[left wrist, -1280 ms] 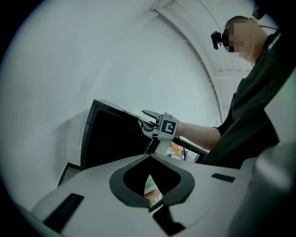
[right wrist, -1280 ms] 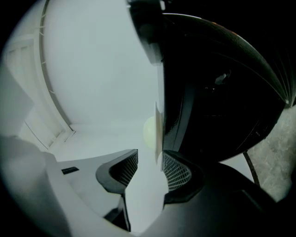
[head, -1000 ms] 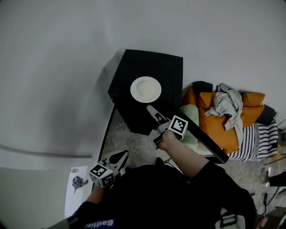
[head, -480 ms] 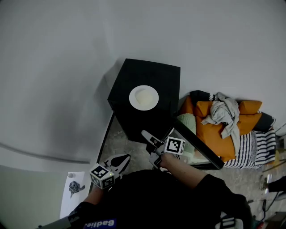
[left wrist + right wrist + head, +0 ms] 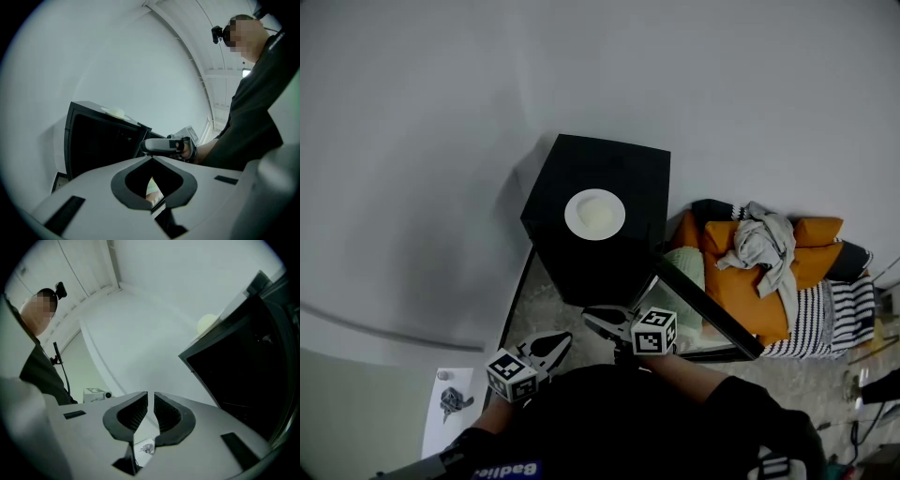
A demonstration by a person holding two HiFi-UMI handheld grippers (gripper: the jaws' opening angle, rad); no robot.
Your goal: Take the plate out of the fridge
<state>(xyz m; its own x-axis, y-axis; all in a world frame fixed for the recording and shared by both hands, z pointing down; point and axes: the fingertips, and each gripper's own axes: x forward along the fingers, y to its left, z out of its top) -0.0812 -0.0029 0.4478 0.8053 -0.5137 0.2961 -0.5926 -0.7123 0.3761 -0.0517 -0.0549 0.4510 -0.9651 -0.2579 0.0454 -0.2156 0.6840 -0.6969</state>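
Observation:
A white plate (image 5: pixel 594 214) lies on top of the black fridge (image 5: pixel 609 169), whose glass door (image 5: pixel 705 317) stands open to the right. My right gripper (image 5: pixel 589 317) hangs in front of the fridge's dark opening, away from the plate. Its jaws have just been closing and now leave a narrow gap (image 5: pixel 151 394) with nothing between them. My left gripper (image 5: pixel 562 337) is lower left, near my body, its tips meeting (image 5: pixel 152 158) on nothing. The plate (image 5: pixel 114 111) and fridge (image 5: pixel 93 140) show in the left gripper view, and the plate (image 5: pixel 206 324) shows pale in the right gripper view.
Orange cushions with a heap of clothes (image 5: pixel 759 248) and a striped cloth (image 5: pixel 848 300) lie right of the fridge. A sheet of paper with a drawing (image 5: pixel 450 403) lies on the floor at lower left. A grey wall stands behind the fridge.
My right gripper has drawn back from near the fridge top toward my body, rolled over, and its jaws have narrowed. The plate stays on the fridge. The left gripper has barely moved.

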